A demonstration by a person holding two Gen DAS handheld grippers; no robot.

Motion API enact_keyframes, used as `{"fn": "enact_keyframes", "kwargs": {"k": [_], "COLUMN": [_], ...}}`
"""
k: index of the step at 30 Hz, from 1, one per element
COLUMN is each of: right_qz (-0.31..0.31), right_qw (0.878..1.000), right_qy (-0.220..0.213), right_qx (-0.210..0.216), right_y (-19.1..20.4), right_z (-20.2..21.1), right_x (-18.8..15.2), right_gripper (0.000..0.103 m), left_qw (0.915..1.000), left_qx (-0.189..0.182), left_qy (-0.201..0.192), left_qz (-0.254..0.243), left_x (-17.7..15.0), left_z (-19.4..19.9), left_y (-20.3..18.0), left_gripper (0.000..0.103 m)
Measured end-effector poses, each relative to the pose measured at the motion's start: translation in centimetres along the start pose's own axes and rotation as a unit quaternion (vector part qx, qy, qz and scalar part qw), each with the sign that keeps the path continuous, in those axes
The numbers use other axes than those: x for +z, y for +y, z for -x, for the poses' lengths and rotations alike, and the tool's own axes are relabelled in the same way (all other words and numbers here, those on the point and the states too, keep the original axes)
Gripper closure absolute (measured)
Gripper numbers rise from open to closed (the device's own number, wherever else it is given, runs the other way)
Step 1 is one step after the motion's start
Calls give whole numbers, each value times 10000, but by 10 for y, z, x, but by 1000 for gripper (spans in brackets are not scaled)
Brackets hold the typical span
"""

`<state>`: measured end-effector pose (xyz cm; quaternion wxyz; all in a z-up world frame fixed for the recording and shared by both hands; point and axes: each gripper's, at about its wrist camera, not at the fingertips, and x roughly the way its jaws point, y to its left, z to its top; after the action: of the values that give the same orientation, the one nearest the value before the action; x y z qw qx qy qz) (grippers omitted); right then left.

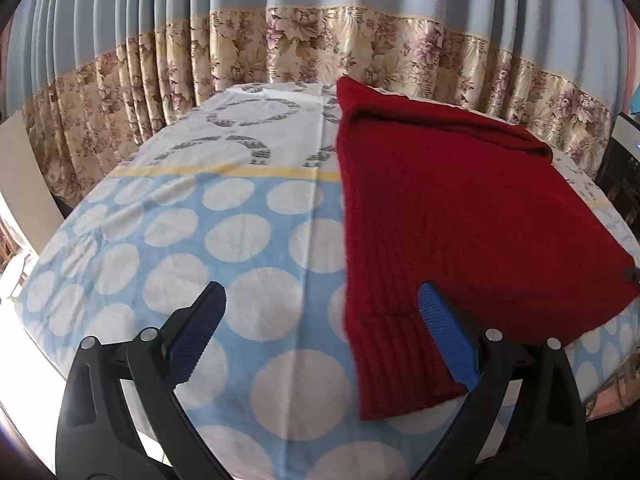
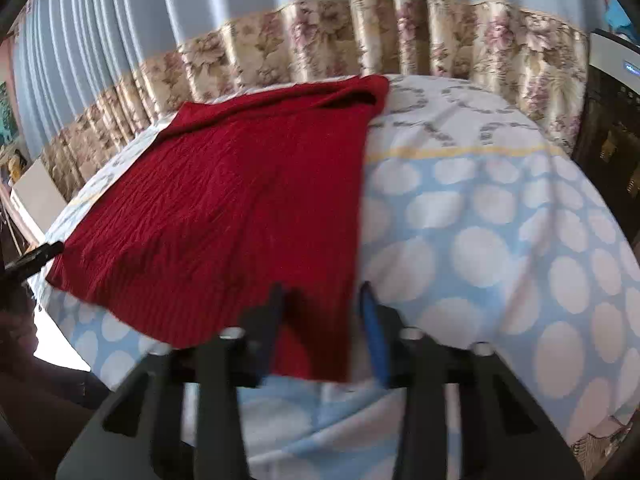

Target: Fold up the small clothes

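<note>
A dark red ribbed knit garment (image 1: 460, 216) lies flat on the table, its far edge folded over. In the left wrist view it fills the right half. My left gripper (image 1: 322, 300) is open wide just above the cloth's near left corner; its right finger (image 1: 444, 332) hangs over the ribbed hem. In the right wrist view the garment (image 2: 224, 208) fills the left half. My right gripper (image 2: 322, 300) is partly open, its jaws either side of the garment's near right corner. The view is blurred.
The table wears a blue cloth with white dots (image 1: 240, 240) and a white far band with grey rings (image 2: 460, 112). Blue and floral curtains (image 1: 320, 40) hang close behind. A dark appliance (image 2: 608, 128) stands at the right.
</note>
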<state>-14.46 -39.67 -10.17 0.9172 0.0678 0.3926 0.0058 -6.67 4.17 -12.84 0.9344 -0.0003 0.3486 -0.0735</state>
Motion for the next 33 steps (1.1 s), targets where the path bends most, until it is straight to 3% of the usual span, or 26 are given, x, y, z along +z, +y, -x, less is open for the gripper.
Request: {"fn": "enact_keyframes", "kwargs": {"k": [3,11,16,17,21,23,33], "right_qz": [85,33,2,-6,-24,-35,-91], "right_qw": [9999,9999,9999,9999,9999,9998,9988], "right_qy": [-33,-127,-147,-145,-159,-179,-474], "right_qx": [-91,-23,6,18,31,33,-76], "right_y": [12,14,13,13,12,11,10], "right_z": [-1,5,5,4,4,4,20], "right_x": [-3,2,3,3,5,6,19], "right_gripper": [91,92,92,92,91,91,92], "left_qw": [10000,9996,9989,9986,9982,9978,9985], "left_qx": [-13,-191,-378,-440,-521,-612,-503], "left_qy": [-16,213,253,243,230,226,160], "left_qz": [-68,37,-111,-174,-188,-151,-172], "left_x": [-1,-3,-8,-8,-9,-8,10], "left_z": [-1,-11,-10,-9,-6,-4,8], "left_y": [-6,-14,-29,-34,-46,-49,-43], "left_gripper": [7,8,36,46,65,83,87]}}
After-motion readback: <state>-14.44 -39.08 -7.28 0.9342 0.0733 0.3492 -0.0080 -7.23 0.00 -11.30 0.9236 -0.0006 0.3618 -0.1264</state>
